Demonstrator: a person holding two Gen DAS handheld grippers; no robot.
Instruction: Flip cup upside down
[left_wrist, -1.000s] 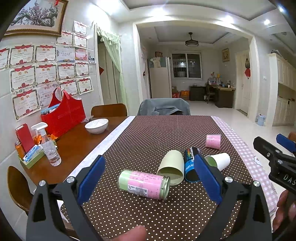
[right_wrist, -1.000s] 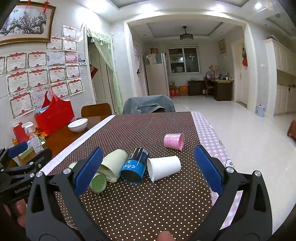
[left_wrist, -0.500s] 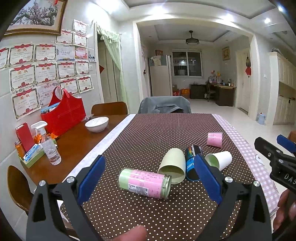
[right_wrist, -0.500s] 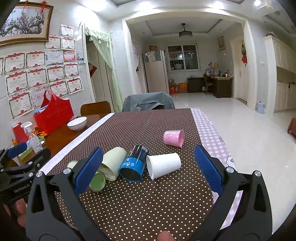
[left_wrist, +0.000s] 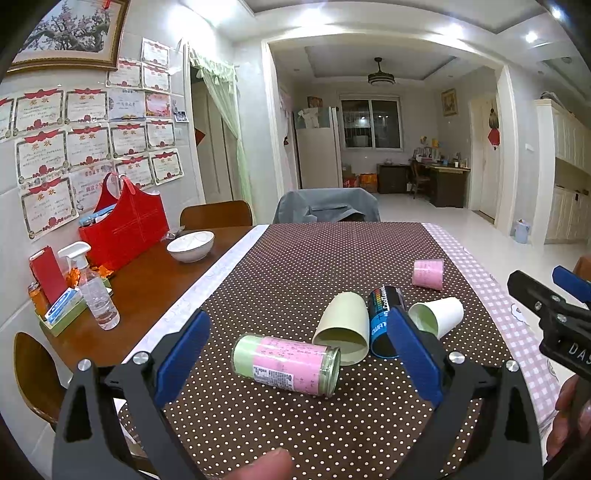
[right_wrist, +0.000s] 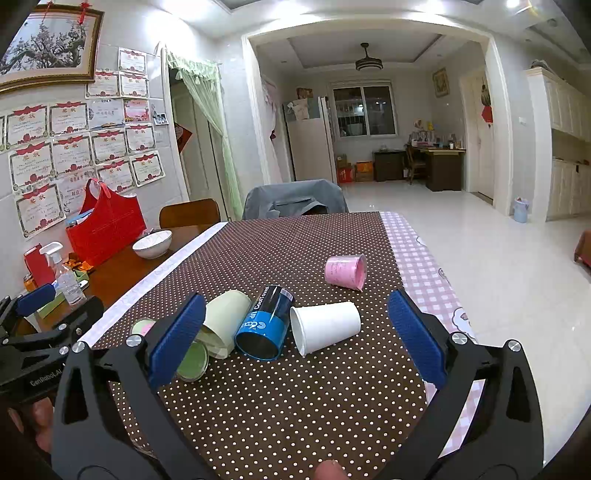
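Brown cloth with white dots (left_wrist: 295, 280) covers the table, and 5 containers lie on their sides on it. Nearest the left gripper (left_wrist: 297, 347) is a glass jar (left_wrist: 286, 363) with a pink and green label, its mouth turned to the right. Just behind it lies a pale green cup (left_wrist: 345, 325), mouth toward the camera, touching a blue and black can (left_wrist: 380, 317) on its right. A white paper cup (right_wrist: 325, 326) lies beside the can, its mouth facing the can in the right wrist view. A pink cup (right_wrist: 347, 271) lies farther back, apart from the others, near the pink checked strip (right_wrist: 421, 269) along the cloth's right edge.

Both sets of jaws stand wide, gripping nothing. The left gripper hangs above the near part of the cloth with the jar framed between its blue pads (left_wrist: 183, 349). The right gripper (right_wrist: 295, 338) frames the can and the white paper cup between its pads (right_wrist: 415, 334); the pale green cup and jar sit partly behind its left pad. Each gripper shows at the edge of the other's view.

On the bare wood to the left of the cloth sit a white bowl (left_wrist: 190, 245), a red bag (left_wrist: 123, 227) and a clear spray bottle (left_wrist: 94, 291). A chair with a grey cover (left_wrist: 327, 206) stands at the far end.
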